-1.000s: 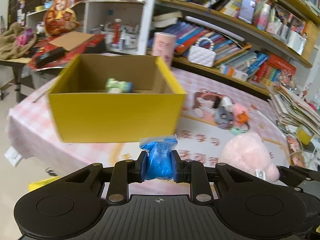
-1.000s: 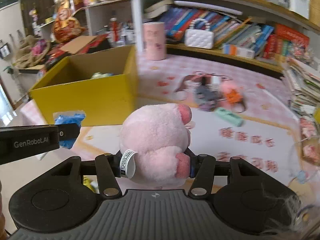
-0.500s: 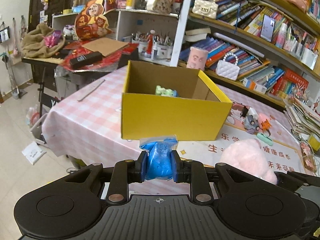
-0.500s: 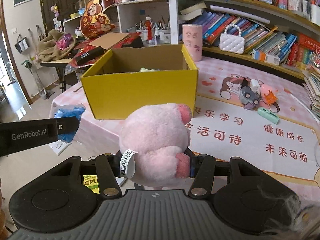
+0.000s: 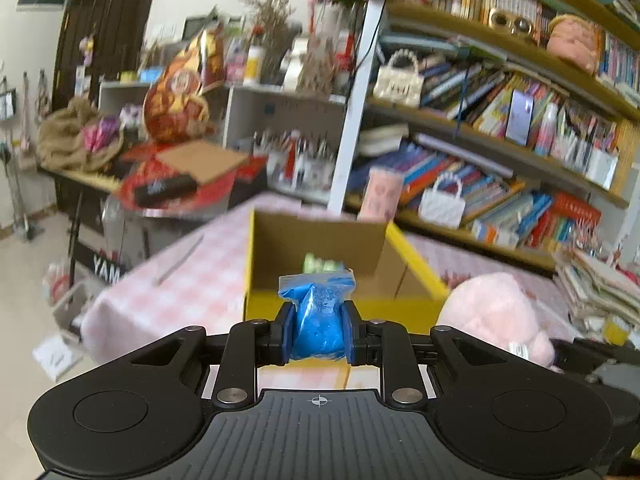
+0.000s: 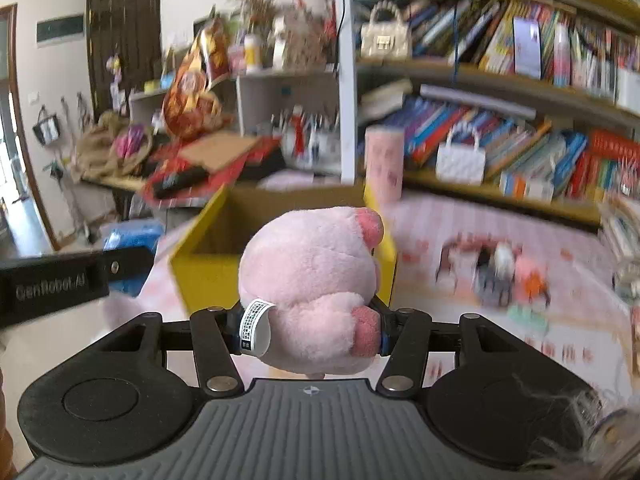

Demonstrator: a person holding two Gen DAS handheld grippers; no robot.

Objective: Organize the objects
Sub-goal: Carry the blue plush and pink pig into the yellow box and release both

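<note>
So we've got the left gripper (image 5: 318, 334) clamped tight on a little blue bag (image 5: 318, 320), and the right gripper (image 6: 310, 330) squeezing a pink plush pig (image 6: 310, 280) around its belly. Both are held up in the air in front of the yellow box (image 5: 416, 270) on the pink checkered table (image 5: 180, 292). There's a small green thing (image 5: 320, 262) sitting inside the box. Everything's pretty blurry.

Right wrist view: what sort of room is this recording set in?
Probably a lived-in home study or playroom: crowded bookshelves line the wall, a table in a pink checked cloth holds a yellow box, and small toys lie about.
</note>
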